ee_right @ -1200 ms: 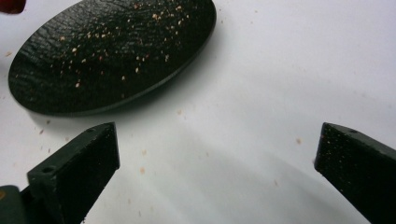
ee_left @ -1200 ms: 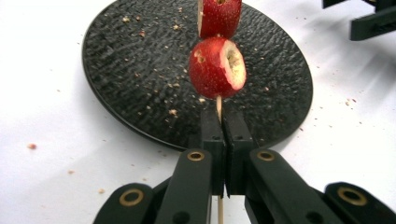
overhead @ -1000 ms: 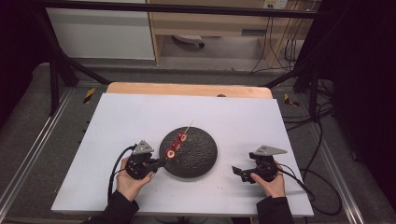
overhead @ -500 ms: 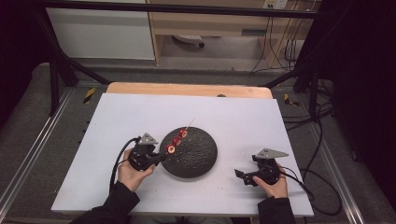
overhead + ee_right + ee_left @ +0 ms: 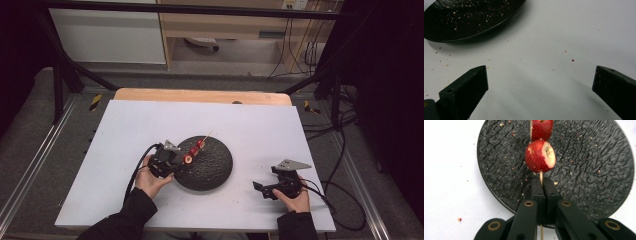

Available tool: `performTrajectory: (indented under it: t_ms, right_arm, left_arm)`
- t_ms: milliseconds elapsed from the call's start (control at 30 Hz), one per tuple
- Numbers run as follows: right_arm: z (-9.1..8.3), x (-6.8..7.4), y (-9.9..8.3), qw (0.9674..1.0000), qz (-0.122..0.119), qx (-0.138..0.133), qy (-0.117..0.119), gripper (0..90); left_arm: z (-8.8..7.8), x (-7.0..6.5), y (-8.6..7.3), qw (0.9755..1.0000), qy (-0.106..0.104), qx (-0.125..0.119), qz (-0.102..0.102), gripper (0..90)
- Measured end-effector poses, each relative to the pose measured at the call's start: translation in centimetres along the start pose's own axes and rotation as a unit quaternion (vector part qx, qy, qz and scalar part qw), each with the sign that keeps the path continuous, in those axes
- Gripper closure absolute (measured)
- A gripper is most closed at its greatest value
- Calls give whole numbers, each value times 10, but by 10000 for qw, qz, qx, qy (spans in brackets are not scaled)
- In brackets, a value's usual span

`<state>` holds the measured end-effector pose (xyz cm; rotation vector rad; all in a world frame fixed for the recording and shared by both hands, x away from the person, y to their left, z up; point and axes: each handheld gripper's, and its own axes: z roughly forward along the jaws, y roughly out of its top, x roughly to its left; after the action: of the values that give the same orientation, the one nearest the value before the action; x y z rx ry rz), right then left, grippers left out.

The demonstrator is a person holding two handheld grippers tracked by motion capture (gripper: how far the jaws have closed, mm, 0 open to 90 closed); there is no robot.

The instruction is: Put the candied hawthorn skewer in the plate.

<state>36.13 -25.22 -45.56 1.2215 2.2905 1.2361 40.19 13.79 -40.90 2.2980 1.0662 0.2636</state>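
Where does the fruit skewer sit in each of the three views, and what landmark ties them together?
High view: the skewer lies over the left part of the black plate, its near end in the left hand-held gripper.
Left gripper view: the skewer runs up the centre from between the shut jaws.
Right gripper view: not in it.
Shared landmark: the black plate, at the upper left in the right gripper view.

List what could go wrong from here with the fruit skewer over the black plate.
1. The left hand-held gripper is shut on only the thin bare stick of the skewer, so it might swivel or slip between the pads.
2. The red fruit pieces sit well ahead of the grip; a tilt could slide them onto the black plate.
3. The right hand-held gripper is open and apart on the table, too far to steady anything quickly.
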Motion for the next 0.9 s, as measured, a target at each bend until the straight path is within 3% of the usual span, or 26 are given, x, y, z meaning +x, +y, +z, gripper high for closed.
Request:
performTrajectory:
  t_ms: [333,667,900]
  right_arm:
    - [0,0,0,10000,2,1,10,10]
    - [0,-1,0,10000,-3,17,-4,11]
    - [-1,0,0,10000,16,13,-19,11]
  left_arm:
    - [13,-5,5,9993,106,367,61,886]
    - [15,-9,5,9990,207,376,153,883]
    - [16,-10,4,9991,169,298,238,870]
